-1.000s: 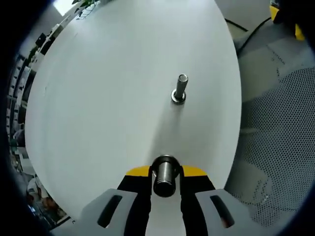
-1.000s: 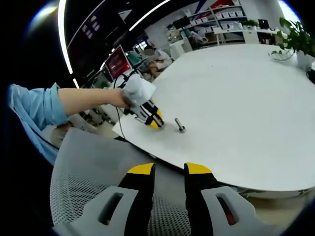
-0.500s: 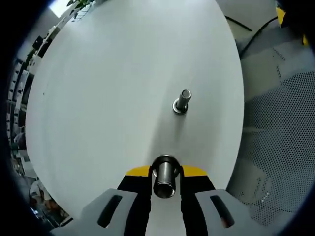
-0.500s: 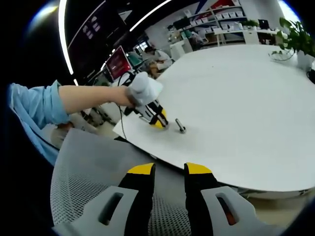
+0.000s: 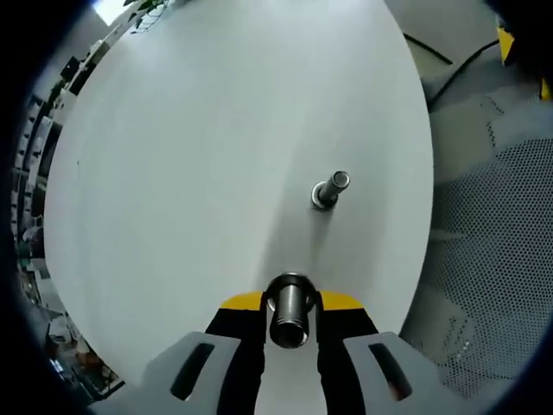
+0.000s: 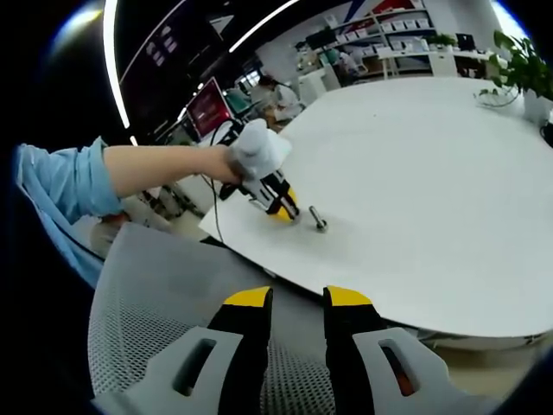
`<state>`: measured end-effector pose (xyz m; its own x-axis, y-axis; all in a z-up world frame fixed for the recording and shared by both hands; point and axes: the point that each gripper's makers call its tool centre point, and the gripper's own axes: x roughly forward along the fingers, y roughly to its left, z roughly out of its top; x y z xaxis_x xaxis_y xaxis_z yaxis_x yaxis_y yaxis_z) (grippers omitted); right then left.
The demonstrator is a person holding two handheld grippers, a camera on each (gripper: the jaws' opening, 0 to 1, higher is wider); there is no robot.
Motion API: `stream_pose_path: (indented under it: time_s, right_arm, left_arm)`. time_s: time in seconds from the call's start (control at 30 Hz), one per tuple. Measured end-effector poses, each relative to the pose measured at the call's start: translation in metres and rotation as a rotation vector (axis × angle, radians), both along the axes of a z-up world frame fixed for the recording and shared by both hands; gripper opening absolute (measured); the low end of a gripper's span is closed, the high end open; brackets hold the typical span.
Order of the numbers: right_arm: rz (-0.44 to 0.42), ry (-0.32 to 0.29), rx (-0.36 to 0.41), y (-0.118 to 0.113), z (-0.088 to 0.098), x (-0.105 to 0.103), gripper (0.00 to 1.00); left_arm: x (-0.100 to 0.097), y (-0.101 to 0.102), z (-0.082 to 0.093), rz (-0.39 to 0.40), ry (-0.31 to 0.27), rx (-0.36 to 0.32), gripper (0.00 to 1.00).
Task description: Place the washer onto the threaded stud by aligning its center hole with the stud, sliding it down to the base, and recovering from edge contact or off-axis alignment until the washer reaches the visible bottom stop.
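Over the last second the left gripper (image 5: pixel 290 304) has carried its load toward the stud (image 5: pixel 329 190) — the gap has shrunk, but the two are still apart, with the stud up and to the right of the grip. Its fingers are clenched on a metal ring-like piece, apparently the washer (image 5: pixel 289 298). The right gripper (image 6: pixel 294 301) hangs back off the desk (image 5: pixel 216 130), fingers nearly together with nothing between — so alignment over the stud remains to be done.
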<state>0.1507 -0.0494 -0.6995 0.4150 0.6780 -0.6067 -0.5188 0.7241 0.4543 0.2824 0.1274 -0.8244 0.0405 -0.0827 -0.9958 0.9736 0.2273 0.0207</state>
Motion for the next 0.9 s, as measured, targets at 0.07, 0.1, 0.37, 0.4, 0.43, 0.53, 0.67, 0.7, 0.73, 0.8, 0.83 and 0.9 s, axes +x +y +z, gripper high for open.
stream_pose_path:
  time_s: [0.07, 0.1, 0.37, 0.4, 0.43, 0.53, 0.67, 0.7, 0.73, 0.8, 0.83, 0.9]
  right_arm:
    - [-0.004, 0.001, -0.002, -0.001, 0.0, 0.0, 0.26]
    - [-0.006, 0.0, -0.003, -0.001, 0.0, 0.0, 0.26]
    - [-0.02, 0.0, -0.004, -0.003, -0.001, 0.002, 0.26]
    - [-0.021, 0.001, -0.004, -0.003, -0.001, 0.002, 0.26]
    - [-0.02, 0.001, -0.005, -0.003, -0.001, 0.002, 0.26]
    - [-0.02, 0.004, -0.011, -0.003, -0.002, 0.002, 0.26]
    - [-0.021, 0.008, -0.017, -0.003, -0.002, 0.001, 0.26]
    - [-0.019, 0.009, -0.02, -0.003, -0.003, 0.001, 0.26]
    - [-0.016, 0.011, -0.025, -0.003, -0.003, 0.001, 0.26]
    - [-0.02, 0.012, -0.033, -0.004, -0.004, 0.001, 0.27]
    - [-0.026, 0.013, -0.035, -0.005, -0.004, 0.001, 0.27]
    - [-0.025, 0.024, -0.032, -0.004, -0.004, 0.0, 0.27]
  left_arm:
    - [0.0, 0.001, 0.0, 0.008, 0.003, -0.01, 0.2]
    - [-0.001, 0.001, 0.001, 0.005, 0.001, -0.019, 0.21]
    - [-0.006, 0.017, 0.013, 0.049, -0.004, -0.027, 0.31]
    - [-0.008, 0.02, 0.017, 0.057, -0.004, -0.025, 0.32]
    - [-0.01, 0.023, 0.022, 0.056, -0.006, -0.03, 0.33]
    - [-0.021, 0.027, 0.045, 0.061, -0.02, -0.062, 0.36]
    - [-0.034, 0.025, 0.098, 0.068, -0.094, -0.192, 0.36]
    - [-0.037, 0.024, 0.108, 0.076, -0.108, -0.226, 0.36]
    - [-0.043, 0.023, 0.124, 0.095, -0.134, -0.285, 0.37]
    - [-0.056, 0.019, 0.149, 0.099, -0.178, -0.382, 0.39]
    - [-0.061, 0.019, 0.158, 0.124, -0.197, -0.418, 0.39]
    - [-0.076, 0.021, 0.178, 0.196, -0.208, -0.52, 0.39]
